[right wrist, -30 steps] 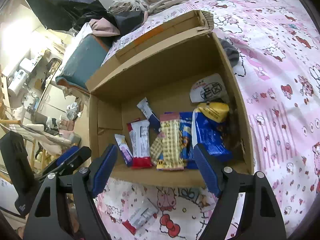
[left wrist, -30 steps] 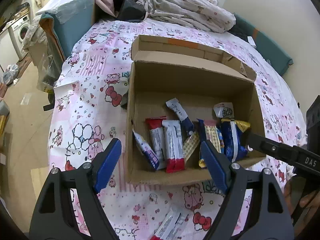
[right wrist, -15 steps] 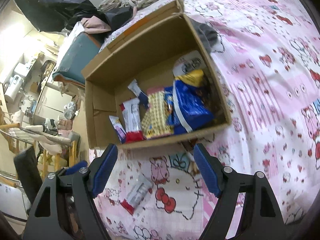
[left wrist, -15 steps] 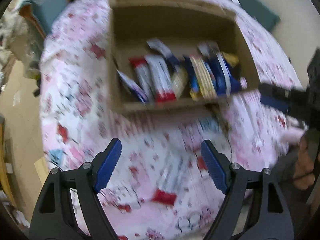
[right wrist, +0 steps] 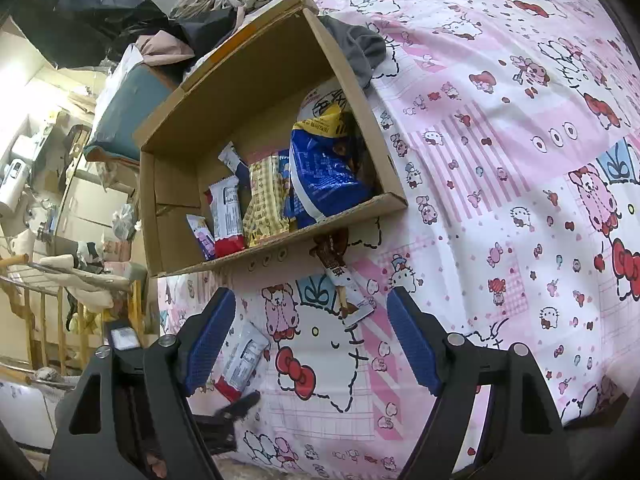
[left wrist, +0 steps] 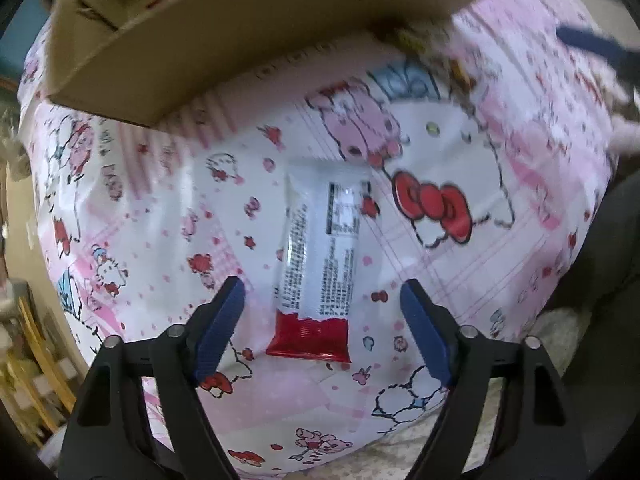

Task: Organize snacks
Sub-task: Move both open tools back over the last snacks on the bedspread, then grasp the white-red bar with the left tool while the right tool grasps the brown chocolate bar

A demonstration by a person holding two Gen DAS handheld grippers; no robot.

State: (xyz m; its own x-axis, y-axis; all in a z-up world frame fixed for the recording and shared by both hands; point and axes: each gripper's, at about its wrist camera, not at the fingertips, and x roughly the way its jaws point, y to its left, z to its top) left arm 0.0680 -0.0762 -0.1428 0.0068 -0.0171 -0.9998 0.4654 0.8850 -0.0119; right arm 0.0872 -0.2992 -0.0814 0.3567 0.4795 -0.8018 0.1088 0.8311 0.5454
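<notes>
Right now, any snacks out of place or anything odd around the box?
Two snacks lie on the sheet outside the cardboard box: a white-and-red packet in front of it, between the open left gripper's fingers, and a brown-and-white packet against the box's front wall. A grey cloth is bunched at the far corner.

My left gripper (left wrist: 322,320): black plastic arms with triangular cut-outs, silver screw heads at the joints, blue ribbed pads (left wrist: 218,330). My right gripper (right wrist: 308,340): identical build, black frame, silver screws, blue ribbed pads (right wrist: 412,342).
</notes>
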